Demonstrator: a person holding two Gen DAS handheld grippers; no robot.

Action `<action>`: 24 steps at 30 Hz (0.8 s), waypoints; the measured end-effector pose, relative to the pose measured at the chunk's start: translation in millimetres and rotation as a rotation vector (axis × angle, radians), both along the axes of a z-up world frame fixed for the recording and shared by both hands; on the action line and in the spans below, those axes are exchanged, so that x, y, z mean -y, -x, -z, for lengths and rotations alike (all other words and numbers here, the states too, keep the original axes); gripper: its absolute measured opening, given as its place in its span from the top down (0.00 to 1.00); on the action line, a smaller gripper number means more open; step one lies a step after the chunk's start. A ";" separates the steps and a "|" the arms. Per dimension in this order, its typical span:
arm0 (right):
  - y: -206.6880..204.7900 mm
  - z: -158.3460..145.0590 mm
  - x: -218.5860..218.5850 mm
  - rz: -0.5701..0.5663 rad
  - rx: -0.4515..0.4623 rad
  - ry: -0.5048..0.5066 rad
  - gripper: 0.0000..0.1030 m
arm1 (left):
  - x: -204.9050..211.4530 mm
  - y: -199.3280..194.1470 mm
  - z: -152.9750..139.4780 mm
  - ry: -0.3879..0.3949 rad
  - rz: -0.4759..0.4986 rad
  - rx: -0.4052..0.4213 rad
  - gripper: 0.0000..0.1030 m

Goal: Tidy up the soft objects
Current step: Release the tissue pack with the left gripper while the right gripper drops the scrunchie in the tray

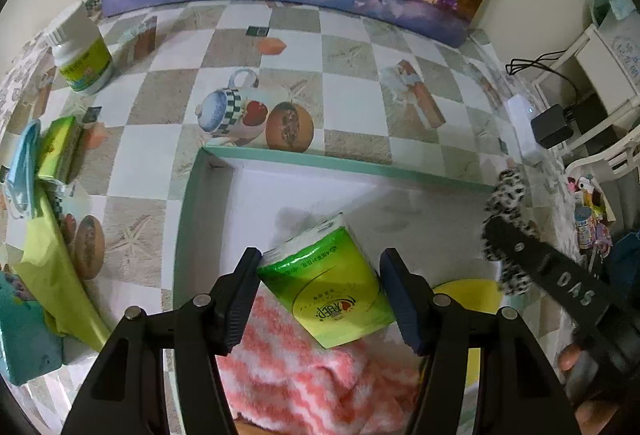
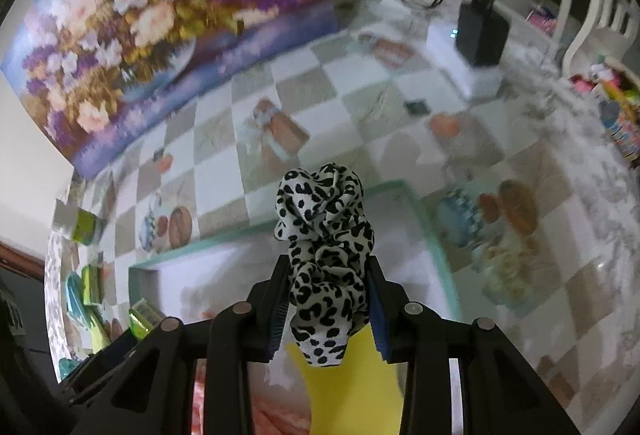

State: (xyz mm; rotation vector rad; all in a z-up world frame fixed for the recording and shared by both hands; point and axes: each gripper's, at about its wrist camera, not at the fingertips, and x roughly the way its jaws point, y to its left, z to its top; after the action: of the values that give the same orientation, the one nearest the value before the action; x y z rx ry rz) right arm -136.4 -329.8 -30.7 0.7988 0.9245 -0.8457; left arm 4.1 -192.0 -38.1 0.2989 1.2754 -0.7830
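The left gripper (image 1: 320, 299) clasps a green tissue pack (image 1: 328, 291) between its 2 pads, above a teal-rimmed white box (image 1: 348, 165). The pack's red logo is too distorted to read reliably. Beneath it lies a pink-and-white striped cloth (image 1: 304, 375). The right gripper (image 2: 327, 309) clenches a black-spotted white scrunchie (image 2: 326, 235) over the same box; its arm reads "SVD" in the left view.

Glossy plastic tissue pack (image 1: 324, 283), fluffy towel (image 1: 304, 367)
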 end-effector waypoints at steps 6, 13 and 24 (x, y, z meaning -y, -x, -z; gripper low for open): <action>-6.9 25.6 0.4 -0.011 -0.031 -0.051 0.64 | 5.2 2.4 16.5 -0.047 0.017 0.003 0.39; -11.2 38.6 2.1 -0.011 -0.062 -0.069 0.61 | 11.8 9.6 23.4 -0.081 0.051 0.014 0.39; -15.5 15.2 3.2 -0.019 -0.121 0.003 0.40 | 14.7 9.2 1.3 -0.070 0.065 -0.025 0.36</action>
State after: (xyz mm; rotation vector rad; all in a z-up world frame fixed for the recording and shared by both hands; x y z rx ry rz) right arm -120.9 -333.1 -45.8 0.7410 1.0356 -0.8860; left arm -5.1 -206.8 -39.4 0.3895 1.3237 -0.8001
